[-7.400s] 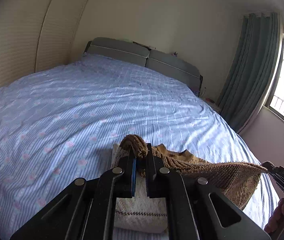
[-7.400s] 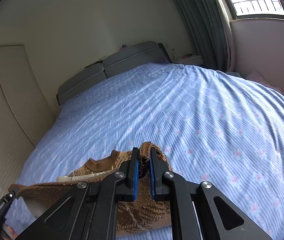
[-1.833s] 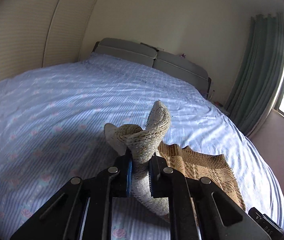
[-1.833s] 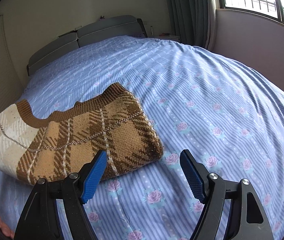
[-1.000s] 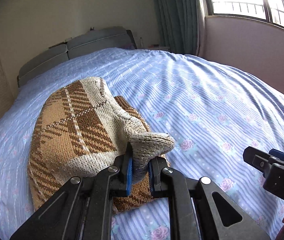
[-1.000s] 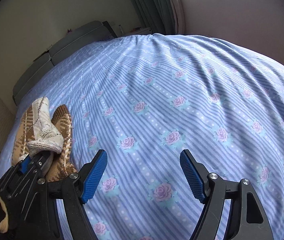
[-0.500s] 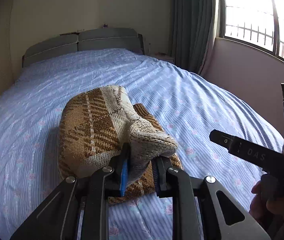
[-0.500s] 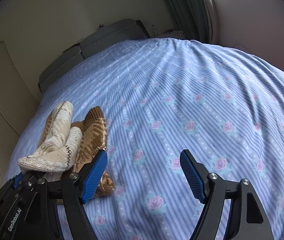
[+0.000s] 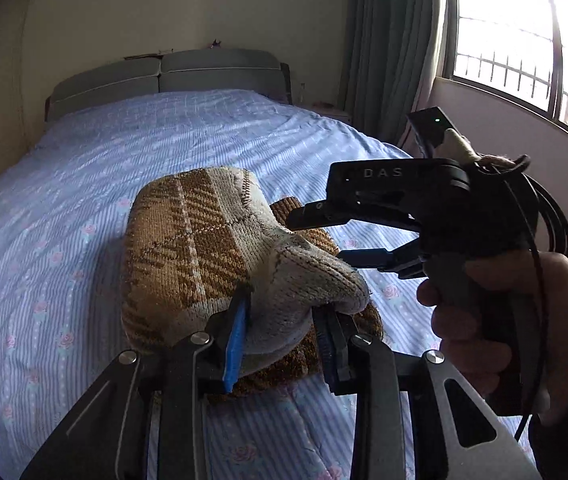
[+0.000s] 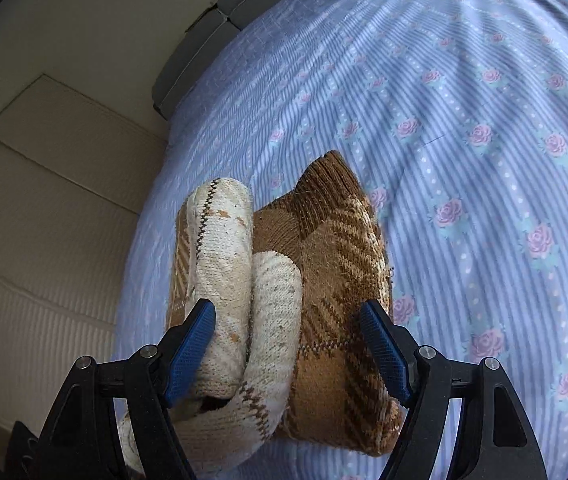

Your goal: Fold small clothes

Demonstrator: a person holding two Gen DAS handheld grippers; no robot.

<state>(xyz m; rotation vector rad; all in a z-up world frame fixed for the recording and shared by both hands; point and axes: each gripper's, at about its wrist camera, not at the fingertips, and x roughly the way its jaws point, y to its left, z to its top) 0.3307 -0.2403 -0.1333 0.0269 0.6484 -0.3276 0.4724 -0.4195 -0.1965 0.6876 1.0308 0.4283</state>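
One brown-and-cream plaid knitted sweater (image 9: 187, 248) lies bundled on my one bed, on the blue striped bedsheet with pink roses (image 9: 43, 208), toward its near edge. I hold two claws. My left gripper (image 9: 281, 340) sits low at the sweater's near end, and its two blue-padded jaws have just been opening; a cream knitted fold still sits between them, touching the left pad, though I cannot tell whether the right pad still presses it. My right gripper (image 10: 288, 352) hangs over the same bundle with its two jaws spread wide, gripping nothing; two cream rolls of knit and the brown plaid body lie below the gap. In the left view I count one hand (image 9: 496, 320) of mine around the right tool's handle, beside the sweater. One grey padded headboard (image 9: 163, 76), one green curtain (image 9: 388, 40) and one barred window (image 9: 524, 40) stand beyond.
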